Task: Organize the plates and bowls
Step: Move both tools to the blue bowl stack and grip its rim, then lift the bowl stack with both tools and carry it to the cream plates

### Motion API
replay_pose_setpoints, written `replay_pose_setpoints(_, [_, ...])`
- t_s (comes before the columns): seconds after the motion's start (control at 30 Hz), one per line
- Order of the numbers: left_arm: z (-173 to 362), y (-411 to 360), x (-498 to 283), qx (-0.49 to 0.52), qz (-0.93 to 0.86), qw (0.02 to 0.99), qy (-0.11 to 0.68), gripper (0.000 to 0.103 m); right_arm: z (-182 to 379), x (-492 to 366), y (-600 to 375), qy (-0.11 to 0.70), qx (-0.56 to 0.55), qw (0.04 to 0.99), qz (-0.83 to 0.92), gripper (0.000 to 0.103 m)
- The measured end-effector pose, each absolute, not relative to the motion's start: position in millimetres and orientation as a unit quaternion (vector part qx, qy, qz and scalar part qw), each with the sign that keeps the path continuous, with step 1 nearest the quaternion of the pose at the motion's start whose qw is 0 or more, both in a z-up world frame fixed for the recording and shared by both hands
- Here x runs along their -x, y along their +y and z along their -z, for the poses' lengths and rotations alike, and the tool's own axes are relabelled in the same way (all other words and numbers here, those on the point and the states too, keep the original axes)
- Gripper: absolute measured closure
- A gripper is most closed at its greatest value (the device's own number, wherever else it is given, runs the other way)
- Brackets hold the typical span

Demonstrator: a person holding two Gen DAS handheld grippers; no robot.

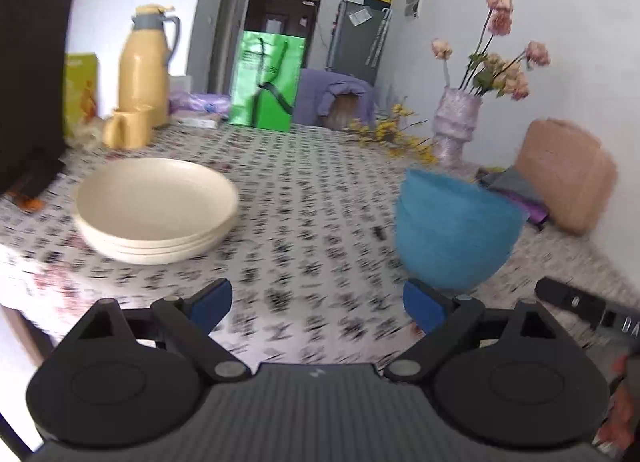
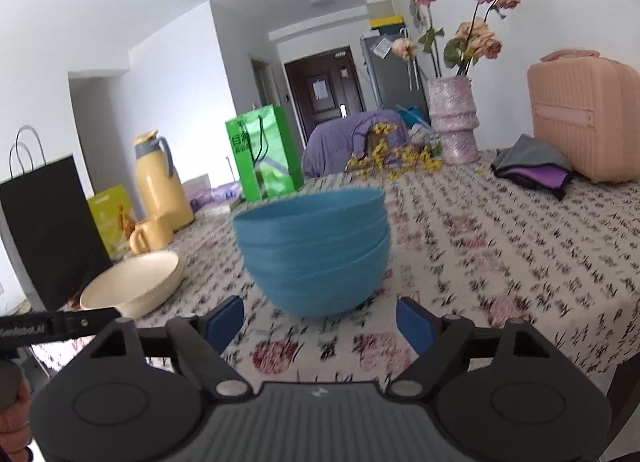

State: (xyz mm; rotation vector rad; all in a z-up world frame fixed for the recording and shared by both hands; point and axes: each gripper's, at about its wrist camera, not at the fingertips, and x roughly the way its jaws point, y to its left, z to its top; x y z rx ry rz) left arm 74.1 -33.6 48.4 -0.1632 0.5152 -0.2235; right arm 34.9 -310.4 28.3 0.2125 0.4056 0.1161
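A stack of cream plates (image 1: 154, 208) rests on the flowered tablecloth (image 1: 304, 230), ahead and left of my left gripper (image 1: 318, 306), which is open with only cloth between its blue pads. A stack of blue bowls (image 1: 456, 230) stands to its right. In the right wrist view the blue bowls (image 2: 316, 250) sit just beyond my right gripper (image 2: 320, 326), which is open and empty, its pads short of the bowls. The cream plates (image 2: 134, 284) lie to the left there.
A yellow thermos (image 1: 146, 66) and yellow mug (image 1: 126, 128) stand at the back left beside a black paper bag (image 1: 30, 86). A green bag (image 1: 268, 82), a vase of flowers (image 1: 456, 122), a pink case (image 1: 568, 174) and folded cloths (image 2: 532, 166) line the far side.
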Motion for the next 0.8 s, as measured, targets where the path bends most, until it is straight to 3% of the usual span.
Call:
replay_pose_setpoints(0.23, [-63,-53,-127,0.148,0.190,0.924,0.297,0.009,-45,-59,-339,0.204,-0.137,0.968,-0.045,0.017])
replay_pose_setpoints(0.57, [-61,-90,-230,0.201,0.237,0.865,0.394,0.009,-40,-153,-391,0.305,-0.323,0.891,-0.092,0.015])
replay_pose_setpoints(0.8, [-38,-101,-288,0.244,0.236,0.816,0.467,0.007,-19,-209,-398,0.371,-0.375,0.842,-0.112,0.015])
